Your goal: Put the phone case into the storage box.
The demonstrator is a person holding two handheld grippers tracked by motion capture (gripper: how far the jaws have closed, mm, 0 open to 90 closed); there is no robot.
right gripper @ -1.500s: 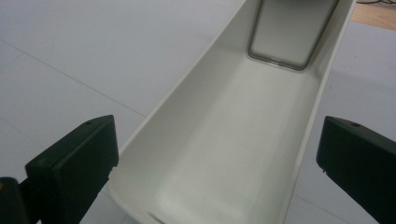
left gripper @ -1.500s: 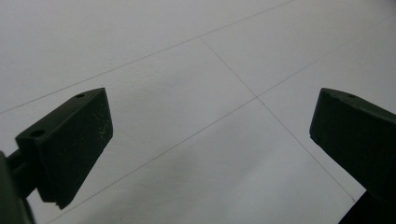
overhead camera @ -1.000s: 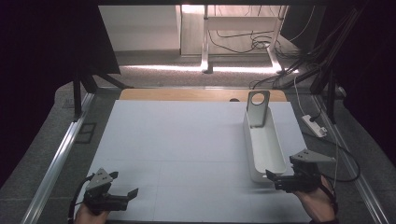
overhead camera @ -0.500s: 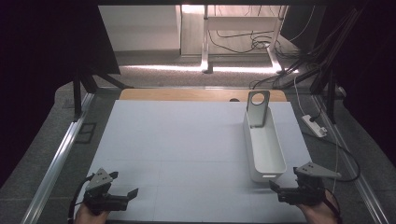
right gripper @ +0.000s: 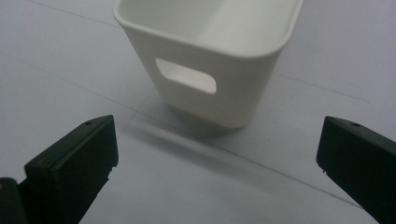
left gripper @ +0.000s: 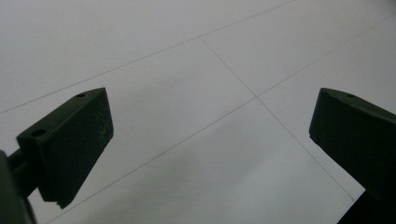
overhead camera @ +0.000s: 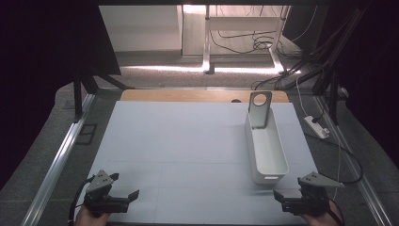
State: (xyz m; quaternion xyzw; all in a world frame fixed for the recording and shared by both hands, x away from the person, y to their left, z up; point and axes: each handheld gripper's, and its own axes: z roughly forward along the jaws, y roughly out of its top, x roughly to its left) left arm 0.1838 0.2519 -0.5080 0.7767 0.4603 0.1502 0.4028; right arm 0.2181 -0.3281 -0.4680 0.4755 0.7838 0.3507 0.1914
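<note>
clearly the right gripper (overhead camera: 288, 197) is nearer: the white bin (overhead camera: 266, 146) sits just ahead of its wide-apart jaws, short end with the slot facing them, long axis running away up the table. left gripper (overhead camera: 123, 197) well apart, jaws spread too, over bare mat (overhead camera: 179, 141).

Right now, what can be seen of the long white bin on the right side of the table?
The white bin is a long, narrow, open-topped tub that looks like smooth plastic, with rounded corners and a slot handle cut in its near end wall. It looks empty. It stands upright on the white table, running away from the person. A grey upright piece with a round hole stands at its far end. Nothing grips it.
</note>
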